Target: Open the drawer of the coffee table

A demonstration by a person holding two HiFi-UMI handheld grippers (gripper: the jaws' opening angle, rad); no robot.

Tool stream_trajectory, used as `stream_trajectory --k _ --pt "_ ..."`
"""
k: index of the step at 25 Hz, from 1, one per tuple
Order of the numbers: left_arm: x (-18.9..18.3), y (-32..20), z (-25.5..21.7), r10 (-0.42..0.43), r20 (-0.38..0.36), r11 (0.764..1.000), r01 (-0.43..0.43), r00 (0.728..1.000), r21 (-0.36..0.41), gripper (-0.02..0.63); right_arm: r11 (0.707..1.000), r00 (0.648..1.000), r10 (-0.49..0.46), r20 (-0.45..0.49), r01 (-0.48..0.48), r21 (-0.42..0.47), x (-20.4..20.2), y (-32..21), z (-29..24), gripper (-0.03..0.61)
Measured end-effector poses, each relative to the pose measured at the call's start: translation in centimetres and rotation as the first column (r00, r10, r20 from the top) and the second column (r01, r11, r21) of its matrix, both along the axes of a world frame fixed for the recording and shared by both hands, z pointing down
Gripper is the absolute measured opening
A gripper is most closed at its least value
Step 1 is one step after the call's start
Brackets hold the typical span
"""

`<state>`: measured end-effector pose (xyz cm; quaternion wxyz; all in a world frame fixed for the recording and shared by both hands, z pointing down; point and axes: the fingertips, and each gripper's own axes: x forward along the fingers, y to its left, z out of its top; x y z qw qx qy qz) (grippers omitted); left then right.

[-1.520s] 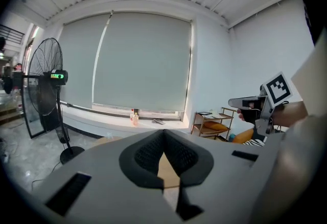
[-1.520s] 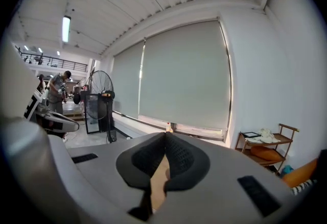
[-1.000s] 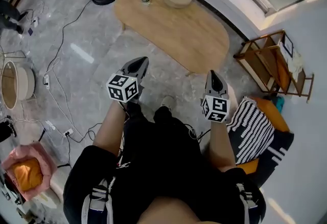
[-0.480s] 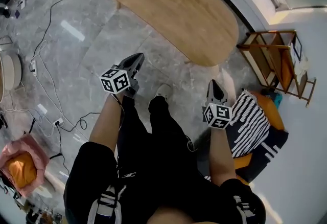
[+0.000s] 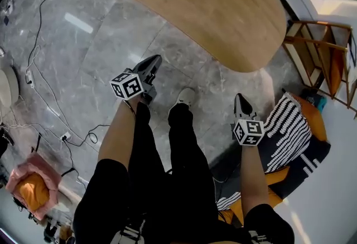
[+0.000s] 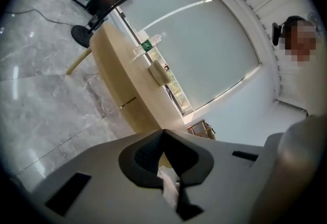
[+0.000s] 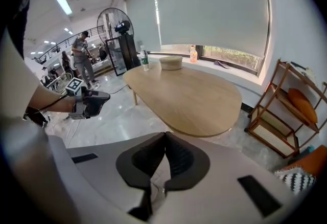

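Observation:
The oval wooden coffee table (image 5: 223, 9) fills the top of the head view, ahead of my feet. In the left gripper view the table's side (image 6: 122, 85) shows tilted, with a thin dark slit (image 6: 127, 101) in its apron. My left gripper (image 5: 154, 62) hangs over the floor short of the table's near edge, shut and empty (image 6: 163, 132). My right gripper (image 5: 240, 97) is beside my right leg, below the table's right end, also shut with nothing in it (image 7: 165, 135). The right gripper view shows the tabletop (image 7: 189, 95) and the left gripper (image 7: 99, 99).
A water bottle (image 7: 144, 59) and a round wooden box (image 7: 171, 63) stand at the table's far end. A standing fan (image 7: 115, 28) is behind it. A wooden shelf rack (image 5: 321, 59) and a striped cushion (image 5: 287, 131) are at the right. Cables (image 5: 50, 98) trail across the floor at the left.
Both grippers have sunk lower, and the left one has rolled. The table has slid up in the head view. The bottle and round box have left it.

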<state>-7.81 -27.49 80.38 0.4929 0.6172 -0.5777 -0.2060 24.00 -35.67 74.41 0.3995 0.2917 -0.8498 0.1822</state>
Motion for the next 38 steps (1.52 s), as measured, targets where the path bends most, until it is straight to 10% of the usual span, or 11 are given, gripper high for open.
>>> stream_trajectory --k 3,5,6,7,21,38 --pt "0.1 -1.9 5.3 -0.069 -0.072 0.997 0.072 0.995 0.031 0.017 1.000 0.999 0.016 0.041 -0.015 -0.026 0.5 -1.2 5.0 0.017" --pt "0.3 -3.2 8.1 -0.117 -0.144 0.990 0.126 0.983 0.059 0.273 0.997 0.997 0.022 0.072 -0.017 -0.081 0.8 -1.5 8.3 0.046" --pt "0.6 -3.7 9.4 -0.126 -0.172 0.988 0.140 0.977 0.069 0.275 0.994 0.997 0.022 0.078 -0.013 -0.111 1.0 -1.6 9.9 0.230" --pt "1.1 -4.3 10.8 -0.123 -0.185 0.988 0.138 0.975 0.074 0.275 0.992 0.997 0.025 0.074 -0.015 -0.128 1.3 -1.9 11.4 0.258" --pt "4.9 -11.7 22.2 -0.102 -0.259 0.979 0.143 0.961 0.143 0.284 0.998 0.994 0.044 0.104 -0.039 -0.051 2.8 -10.1 21.3 0.301" --pt "4.0 -19.2 25.0 -0.097 -0.427 0.905 0.258 0.899 0.338 0.284 0.999 0.984 -0.029 0.178 0.020 0.048 -0.9 -13.8 25.1 0.308"
